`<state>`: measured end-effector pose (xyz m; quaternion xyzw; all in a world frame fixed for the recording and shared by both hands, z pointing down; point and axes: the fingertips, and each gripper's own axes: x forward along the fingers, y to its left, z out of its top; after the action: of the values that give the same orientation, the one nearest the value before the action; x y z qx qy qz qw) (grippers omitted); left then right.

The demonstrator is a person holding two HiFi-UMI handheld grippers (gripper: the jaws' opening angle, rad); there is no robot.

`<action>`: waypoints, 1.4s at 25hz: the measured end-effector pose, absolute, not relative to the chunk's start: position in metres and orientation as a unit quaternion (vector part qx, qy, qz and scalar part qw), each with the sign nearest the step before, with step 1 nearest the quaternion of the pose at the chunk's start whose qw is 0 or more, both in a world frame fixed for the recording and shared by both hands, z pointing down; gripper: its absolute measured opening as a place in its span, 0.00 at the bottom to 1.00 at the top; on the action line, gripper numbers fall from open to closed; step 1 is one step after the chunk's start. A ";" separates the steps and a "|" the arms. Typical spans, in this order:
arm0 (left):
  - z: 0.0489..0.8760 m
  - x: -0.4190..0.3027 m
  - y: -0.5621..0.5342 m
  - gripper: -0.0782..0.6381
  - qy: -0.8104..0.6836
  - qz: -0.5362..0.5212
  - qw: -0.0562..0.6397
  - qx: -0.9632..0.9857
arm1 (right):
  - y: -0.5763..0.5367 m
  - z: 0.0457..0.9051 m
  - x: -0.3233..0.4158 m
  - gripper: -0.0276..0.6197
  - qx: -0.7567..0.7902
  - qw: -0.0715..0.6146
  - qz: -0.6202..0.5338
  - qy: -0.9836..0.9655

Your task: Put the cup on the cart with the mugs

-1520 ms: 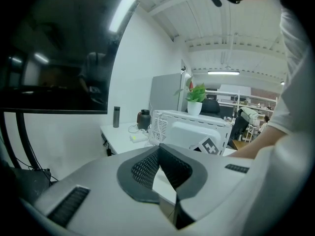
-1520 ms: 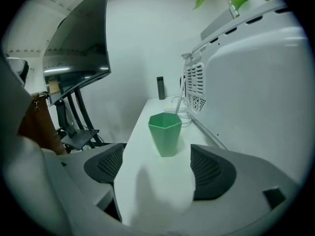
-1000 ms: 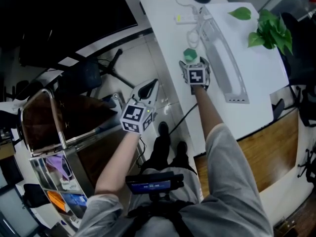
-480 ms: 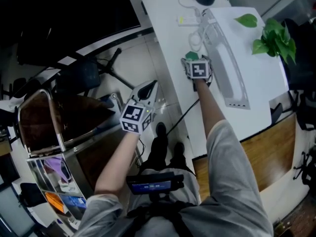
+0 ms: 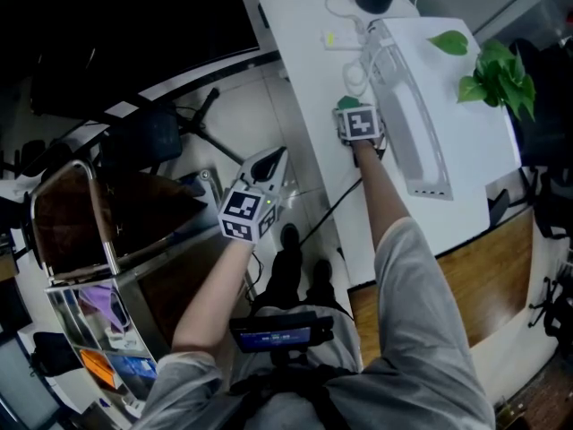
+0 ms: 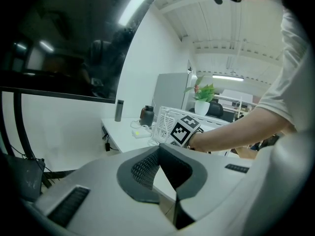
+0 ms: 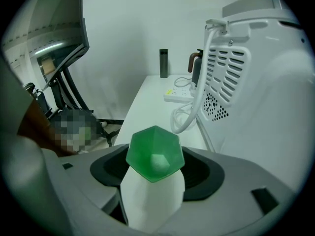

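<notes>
A white faceted cup with a green inside (image 5: 346,104) (image 7: 154,157) stands on the white desk (image 5: 304,70) near its left edge. My right gripper (image 5: 350,111) (image 7: 155,186) has the cup between its jaws. The jaws are closing, and their pads lie against the cup's sides. My left gripper (image 5: 271,158) (image 6: 158,149) hangs over the floor between desk and cart, shut with nothing in it. The cart (image 5: 101,231), a chrome frame with a brown shelf, stands at the far left. I cannot make out mugs on it.
A white vented appliance (image 5: 407,119) (image 7: 256,82) stands just right of the cup, with a looped white cable (image 7: 189,113) beside it. Farther back are a power strip (image 5: 340,36), a dark bottle (image 7: 163,63) and a plant (image 5: 494,68). A chair base (image 5: 161,134) sits near the cart.
My right gripper has moved forward over the desk until the cup is between its jaws. The left gripper has stayed where it was.
</notes>
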<state>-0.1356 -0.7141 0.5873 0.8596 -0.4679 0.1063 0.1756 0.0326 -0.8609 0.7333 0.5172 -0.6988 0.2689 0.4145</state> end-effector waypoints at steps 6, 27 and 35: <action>0.582 -0.139 -0.707 0.12 -0.470 0.101 0.173 0.859 | -0.852 0.719 0.021 0.52 0.513 0.382 0.272 -0.719; 0.541 -0.116 -0.624 0.12 -0.491 0.091 0.143 0.855 | -0.725 0.551 0.043 0.52 0.539 0.153 0.128 -0.819; 0.536 -0.099 -0.569 0.12 -0.501 0.089 0.137 0.850 | -0.628 0.526 0.060 0.52 0.519 0.136 0.102 -0.838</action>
<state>-0.0993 -0.5687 0.5358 0.8496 -0.5015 0.0892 0.1367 0.0596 -0.6281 0.5255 0.5187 -0.8380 0.1016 0.1356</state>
